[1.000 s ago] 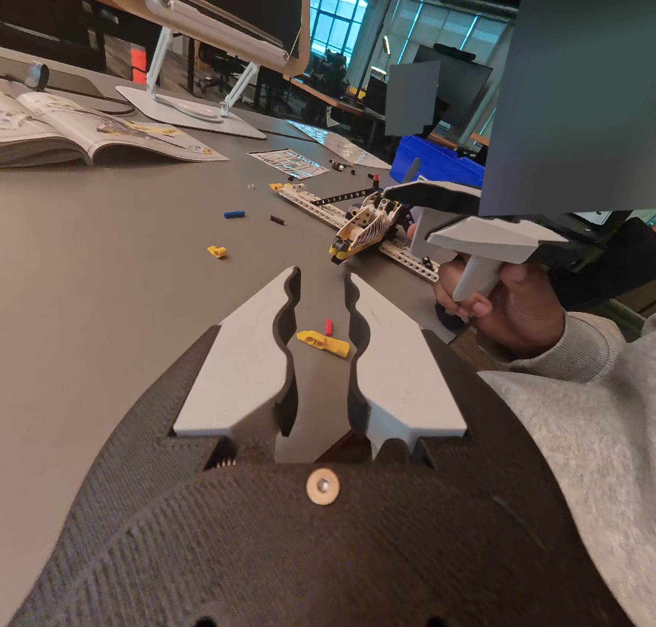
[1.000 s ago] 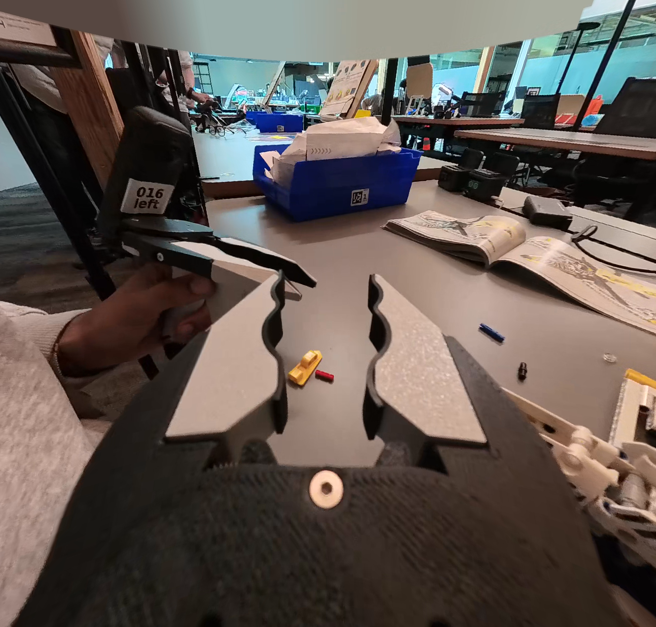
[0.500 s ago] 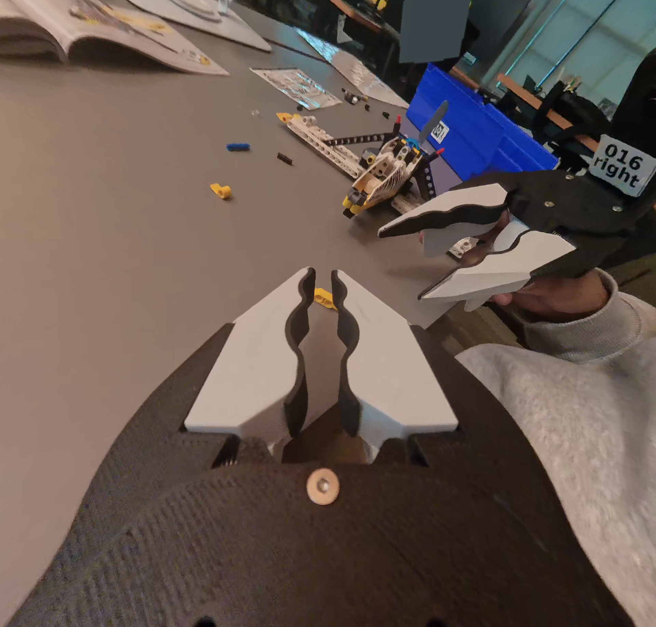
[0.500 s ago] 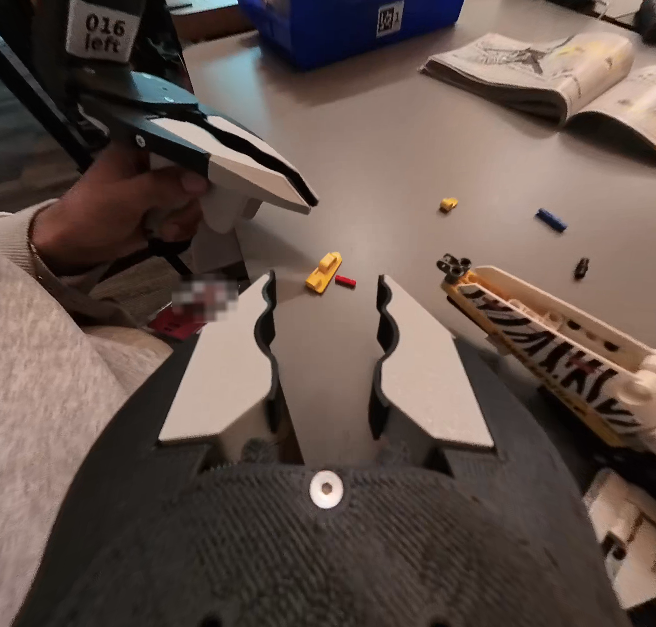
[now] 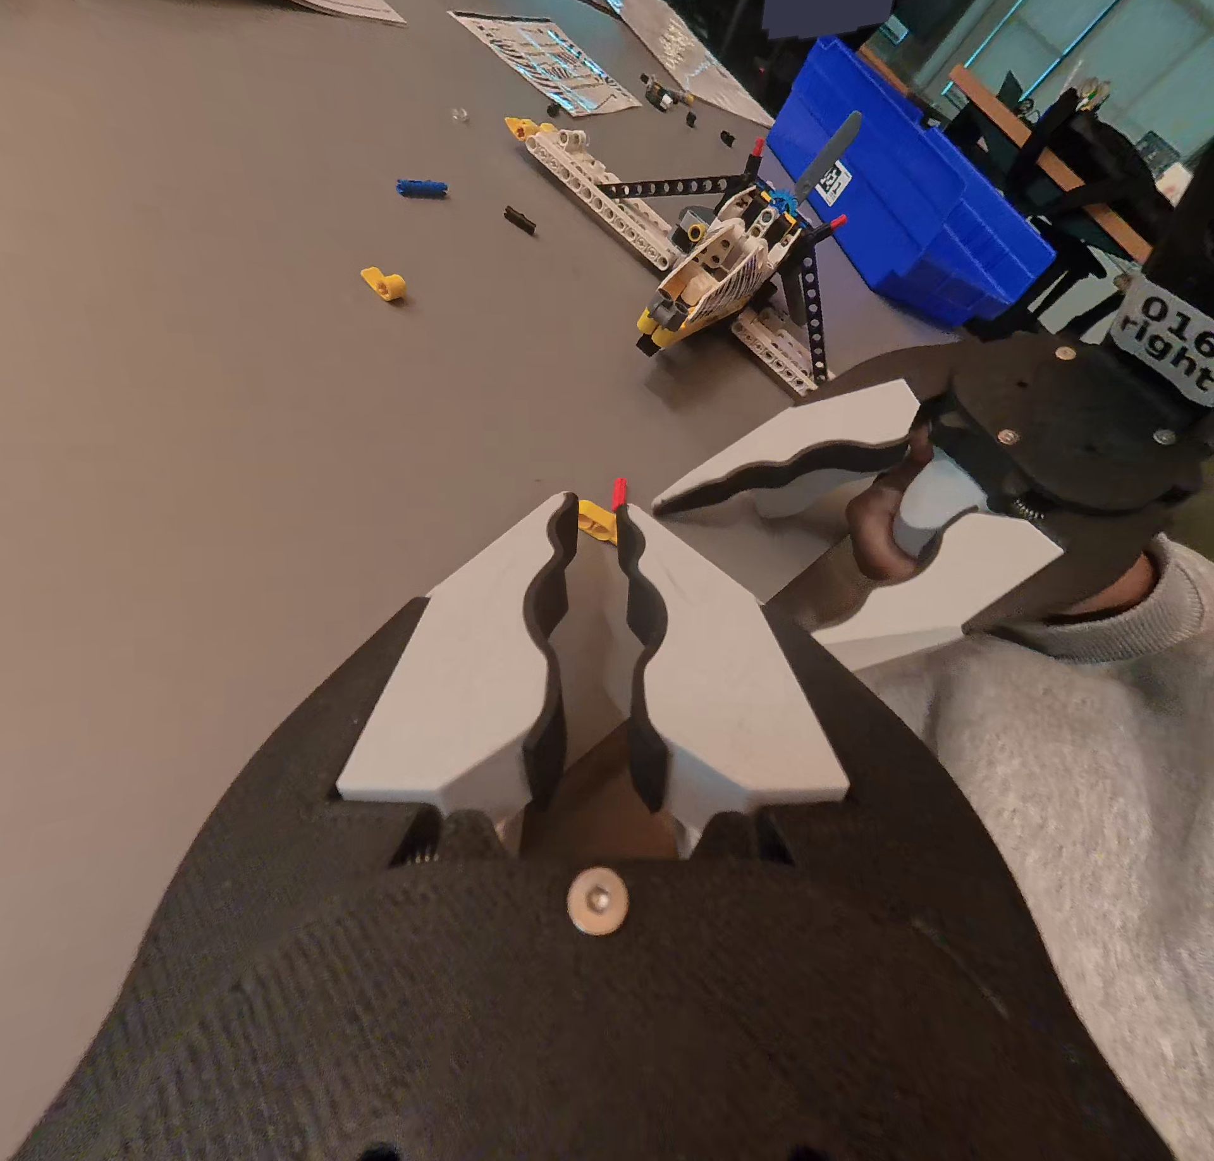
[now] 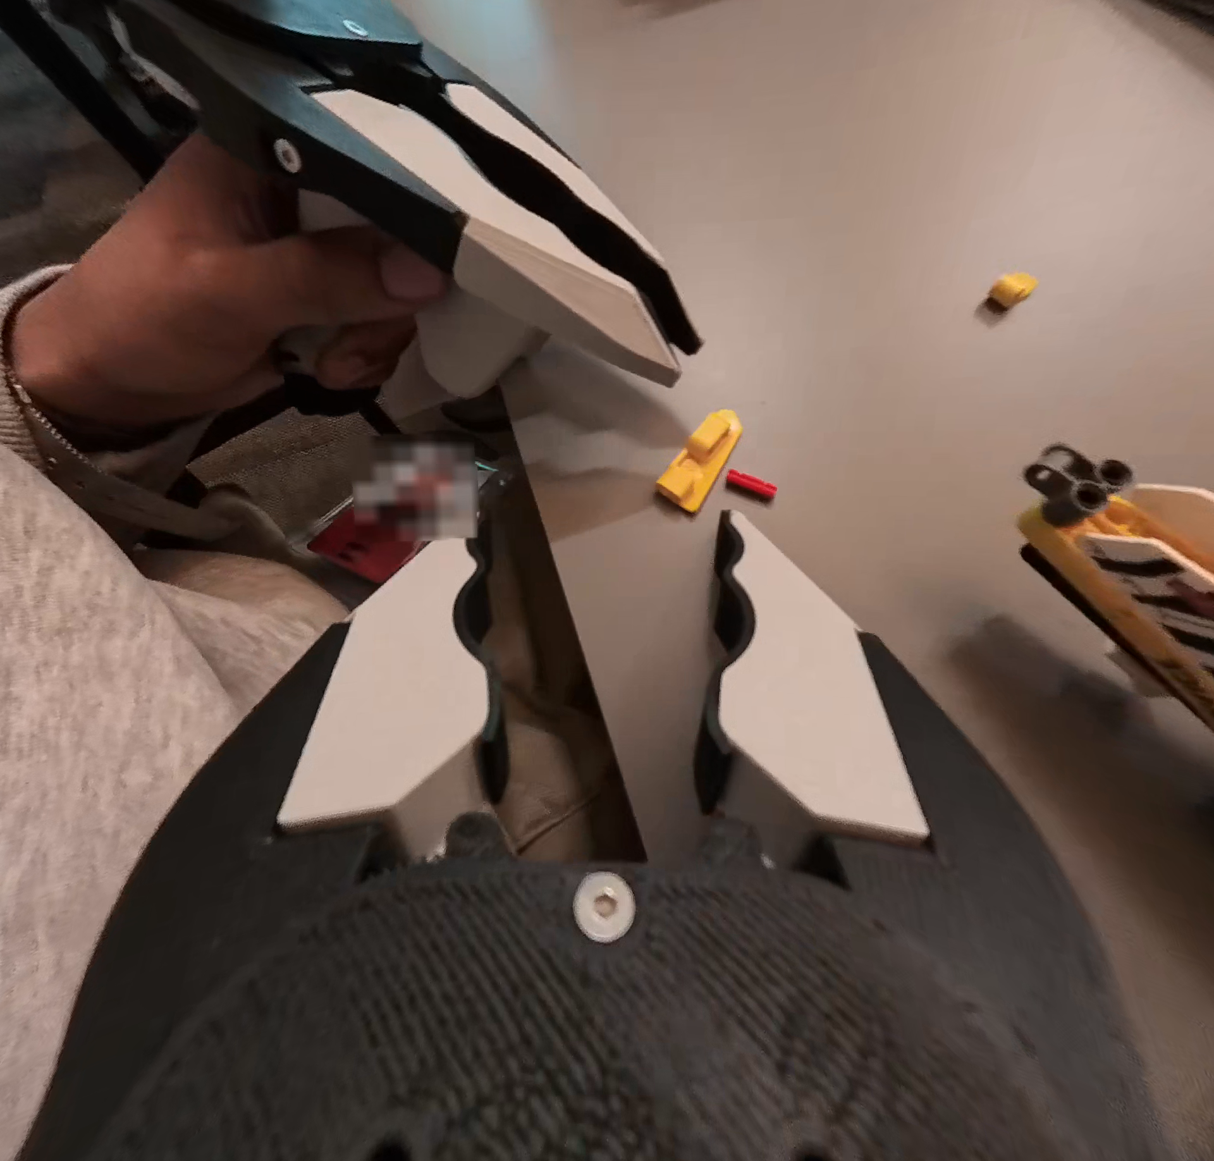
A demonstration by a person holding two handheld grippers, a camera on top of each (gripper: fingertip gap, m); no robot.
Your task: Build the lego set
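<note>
The grey bench is taking most of both views; its top is matte and smooth, w/ small parts lying here and there. In the left wrist view, going from left to right: a yellow connector is lying alone, then a blue pin and a black pin farther back. Printed sheets are lying flat near the far edge. Next, the half-built lego model, white and yellow w/ black stripes, is sitting on long white beams, and a grey propeller blade is sticking up from it. Behind it a blue bin is standing on the bench. In the bkgd, other desks and tall windows are showing; the room is looking like a big open workshop.

The left gripper is nearly closed, only a narrow gap, not holding anything; its tips are hanging just above a yellow flat piece and a small red pin, which are lying just beside each other near the bench edge. The right gripper is wide apart and empty, w/ the same two pieces just in front of its tips. At the left of the right wrist view, a hand in a grey sleeve is gripping the handle of the left gripper. At the right of that view the model is sitting partly out of frame, somewhat blurred.
</note>
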